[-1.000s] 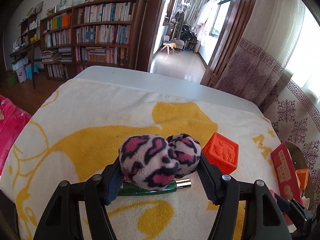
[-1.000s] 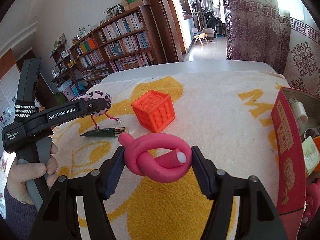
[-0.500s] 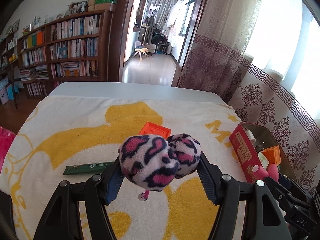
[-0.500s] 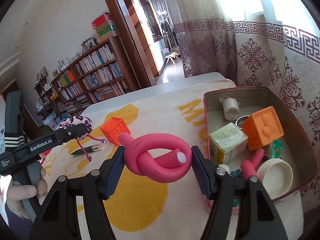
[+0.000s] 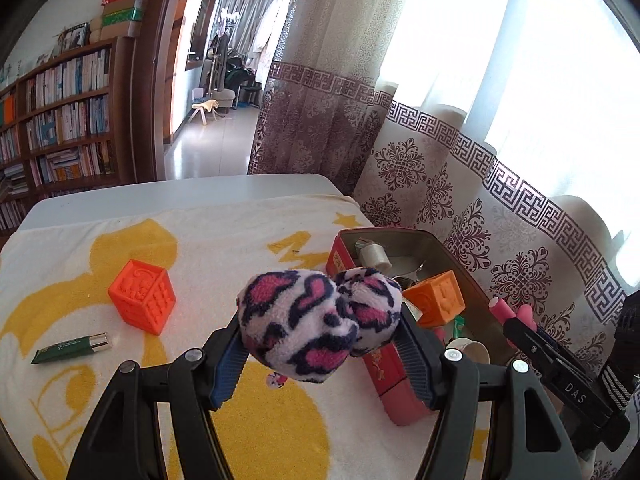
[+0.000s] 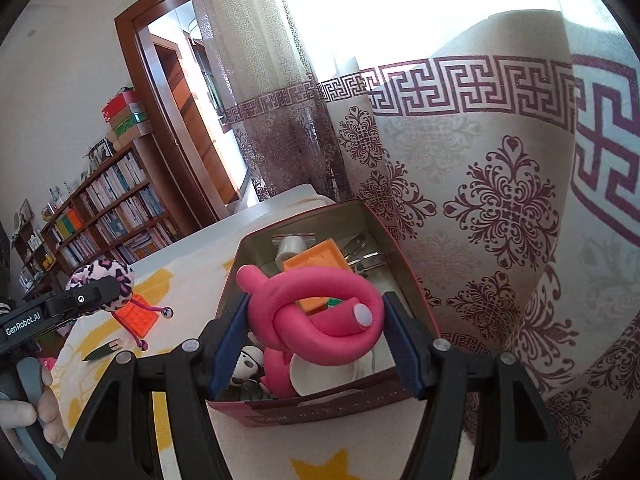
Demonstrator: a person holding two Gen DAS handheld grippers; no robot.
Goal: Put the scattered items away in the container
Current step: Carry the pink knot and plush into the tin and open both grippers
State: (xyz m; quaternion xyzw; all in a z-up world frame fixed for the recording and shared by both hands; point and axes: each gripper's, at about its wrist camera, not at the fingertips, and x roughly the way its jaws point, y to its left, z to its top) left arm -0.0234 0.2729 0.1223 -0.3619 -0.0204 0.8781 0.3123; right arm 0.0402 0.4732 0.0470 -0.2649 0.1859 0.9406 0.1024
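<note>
My left gripper (image 5: 320, 340) is shut on a pink leopard-print plush toy (image 5: 316, 320) and holds it above the towel, just left of the red tin (image 5: 352, 252). My right gripper (image 6: 316, 332) is shut on a knotted pink foam rod (image 6: 312, 312) and holds it over the open tin (image 6: 404, 264). The tin holds an orange cube (image 5: 436, 300), a tape roll (image 5: 374, 258), a white lid (image 6: 324, 372) and other small items. An orange cube (image 5: 142, 302) and a green tube (image 5: 70, 348) lie on the towel at the left.
The yellow-and-white towel (image 5: 224, 240) covers a white table (image 5: 160, 196). A patterned curtain (image 6: 500, 220) hangs close behind the tin. Bookshelves (image 5: 52, 120) stand far behind. A hand (image 6: 28, 412) holds the left gripper's handle.
Both grippers swung right toward the tin. The pink rod now hangs over the tin's inside. The plush toy rose off the towel and moved beside the tin.
</note>
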